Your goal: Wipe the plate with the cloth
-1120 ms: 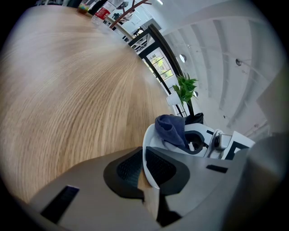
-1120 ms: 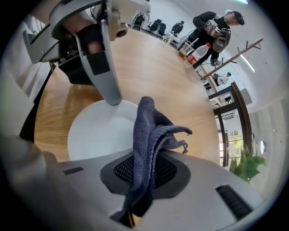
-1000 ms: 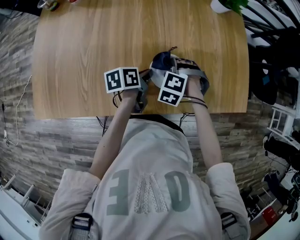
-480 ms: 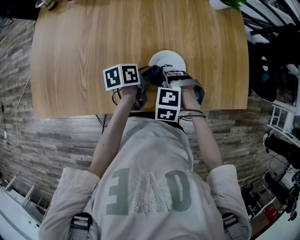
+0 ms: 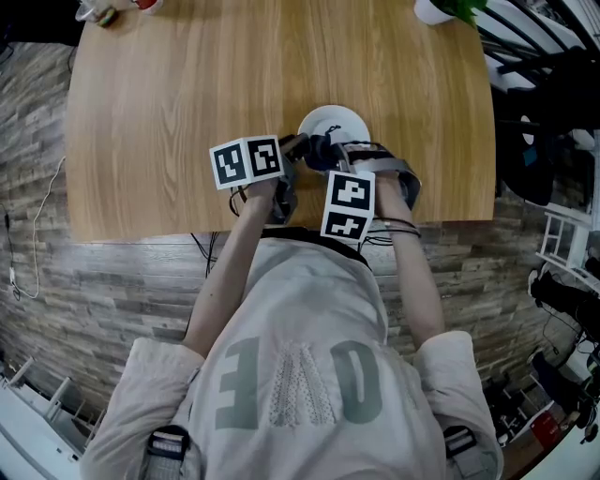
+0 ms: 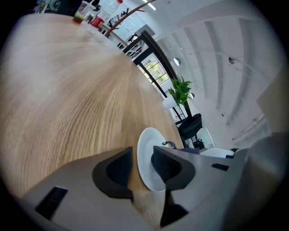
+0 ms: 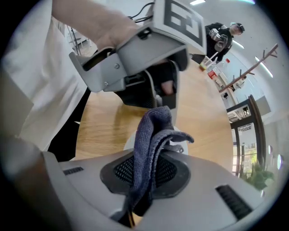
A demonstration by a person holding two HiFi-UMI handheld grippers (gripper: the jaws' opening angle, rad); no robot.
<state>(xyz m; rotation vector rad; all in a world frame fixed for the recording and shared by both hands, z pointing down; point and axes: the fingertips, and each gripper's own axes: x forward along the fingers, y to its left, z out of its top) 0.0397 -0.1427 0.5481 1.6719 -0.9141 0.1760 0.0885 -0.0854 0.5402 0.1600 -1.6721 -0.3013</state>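
Note:
A small white plate [image 5: 334, 122] sits on the wooden table [image 5: 187, 103] near its front edge. In the left gripper view the plate [image 6: 145, 153] stands edge-on between the jaws of my left gripper [image 6: 141, 163]. Those jaws are opening, and wood shows in the gap beside the left pad [image 6: 118, 168]. My right gripper [image 7: 144, 173] is shut on a folded dark blue cloth [image 7: 151, 144] and points steeply down over the plate's near rim [image 7: 130, 143]. From the head view the cloth [image 5: 321, 152] lies bunched at the plate's near edge, between the two grippers.
Cups [image 5: 105, 9] stand at the table's far left corner and a potted plant [image 5: 442, 9] at the far right. The table's front edge [image 5: 187, 230] runs just below both grippers. A person [image 7: 225, 37] stands in the background beyond the table.
The right gripper drew the cloth back off the plate toward the table's front edge, uncovering the white surface. The left gripper stayed in place at the plate's left rim.

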